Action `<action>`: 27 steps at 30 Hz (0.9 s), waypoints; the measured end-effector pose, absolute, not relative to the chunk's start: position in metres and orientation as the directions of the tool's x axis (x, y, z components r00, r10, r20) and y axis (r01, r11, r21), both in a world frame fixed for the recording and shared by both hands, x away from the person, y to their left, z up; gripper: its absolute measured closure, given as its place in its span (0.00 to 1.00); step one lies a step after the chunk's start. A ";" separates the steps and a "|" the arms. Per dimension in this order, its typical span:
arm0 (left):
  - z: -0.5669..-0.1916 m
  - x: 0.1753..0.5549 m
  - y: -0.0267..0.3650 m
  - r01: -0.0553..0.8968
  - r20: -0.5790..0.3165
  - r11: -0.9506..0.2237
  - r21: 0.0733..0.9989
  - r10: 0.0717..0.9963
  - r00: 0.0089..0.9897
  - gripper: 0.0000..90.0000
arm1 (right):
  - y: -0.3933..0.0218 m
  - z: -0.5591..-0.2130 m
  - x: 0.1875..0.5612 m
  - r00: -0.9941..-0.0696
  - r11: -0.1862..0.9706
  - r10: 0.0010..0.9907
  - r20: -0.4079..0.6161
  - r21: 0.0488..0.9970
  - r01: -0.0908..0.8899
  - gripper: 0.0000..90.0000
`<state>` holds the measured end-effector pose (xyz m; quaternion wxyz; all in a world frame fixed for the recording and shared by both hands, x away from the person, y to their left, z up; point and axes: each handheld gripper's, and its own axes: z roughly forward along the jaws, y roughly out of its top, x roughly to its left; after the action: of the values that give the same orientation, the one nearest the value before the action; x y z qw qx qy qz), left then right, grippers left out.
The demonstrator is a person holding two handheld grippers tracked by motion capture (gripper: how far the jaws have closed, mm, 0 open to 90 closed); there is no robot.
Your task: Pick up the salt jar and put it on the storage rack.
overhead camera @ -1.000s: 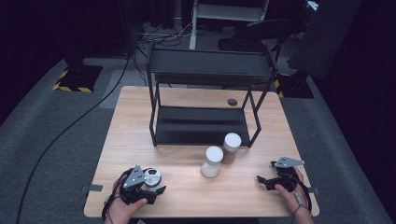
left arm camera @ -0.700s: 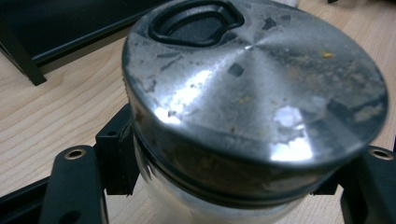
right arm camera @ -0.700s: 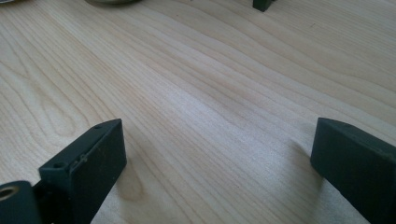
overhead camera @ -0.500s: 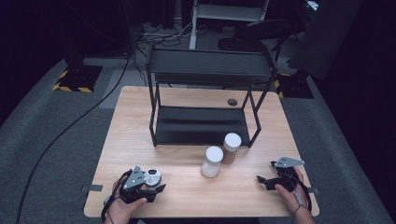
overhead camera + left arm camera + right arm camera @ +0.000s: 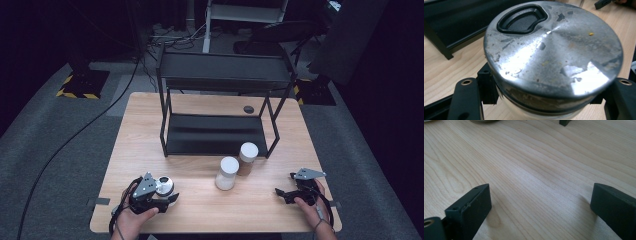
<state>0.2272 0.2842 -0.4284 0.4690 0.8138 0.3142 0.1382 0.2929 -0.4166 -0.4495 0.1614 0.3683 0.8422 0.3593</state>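
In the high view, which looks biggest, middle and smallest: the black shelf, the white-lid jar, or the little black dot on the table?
1. The black shelf looks far the biggest.
2. The white-lid jar comes next; it sits nearer the camera, though that hardly changes the order.
3. The little black dot looks smallest.

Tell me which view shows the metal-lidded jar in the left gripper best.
The left gripper view: the metal-lidded jar sits close up, its scuffed lid and black-rimmed opening plain, with the jaws pressed to its sides. In the high view it is a small silver disc at the left gripper.
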 end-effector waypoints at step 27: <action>-0.354 0.273 0.262 0.336 -0.010 -0.425 0.841 0.608 0.794 0.33 | -0.417 -0.449 0.293 -0.677 0.471 0.736 -0.007 0.724 0.504 0.04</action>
<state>0.2726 0.2624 -0.3542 0.4549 0.8306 0.2842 0.1496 0.2930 -0.4167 -0.4495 0.1614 0.3681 0.8422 0.3593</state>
